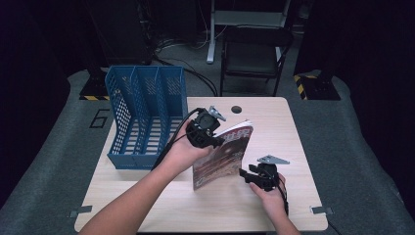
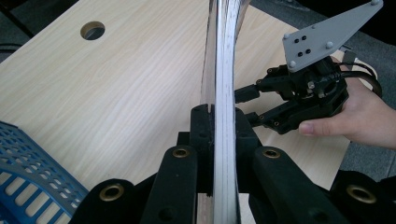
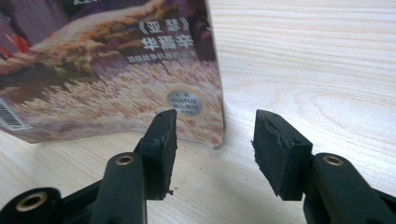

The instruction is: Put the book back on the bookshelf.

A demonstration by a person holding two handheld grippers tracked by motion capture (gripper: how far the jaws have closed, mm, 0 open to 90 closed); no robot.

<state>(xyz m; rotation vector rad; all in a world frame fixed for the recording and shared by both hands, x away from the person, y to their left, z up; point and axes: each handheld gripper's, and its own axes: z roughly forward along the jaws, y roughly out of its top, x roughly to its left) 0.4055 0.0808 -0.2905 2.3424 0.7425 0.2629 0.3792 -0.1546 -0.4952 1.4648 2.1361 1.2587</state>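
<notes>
Magazine (image 1: 222,156) stood on edge mid-counter, left hand-held gripper (image 1: 217,142) pinching its top edge, right one let go.

Left hand-held gripper pressed tight on the magazine's edge, seen edge-on in the left gripper view (image 2: 223,84); magazine upright, slightly bowed, bottom edge on the counter (image 1: 274,117). Right hand-held gripper (image 1: 244,173) at 4 o'clock of the magazine, jaws spread, nothing between the pads, lower corner (image 3: 205,126) just ahead. Blue file rack (image 1: 144,115) at 10 o'clock, near, three slots empty. Step, by my read: hand-over done, left carries alone. Next likely calls for swinging toward 10 o'clock, keeping the magazine vertical, lining it with a slot, lowering in; floppy pages could catch a divider.
</notes>
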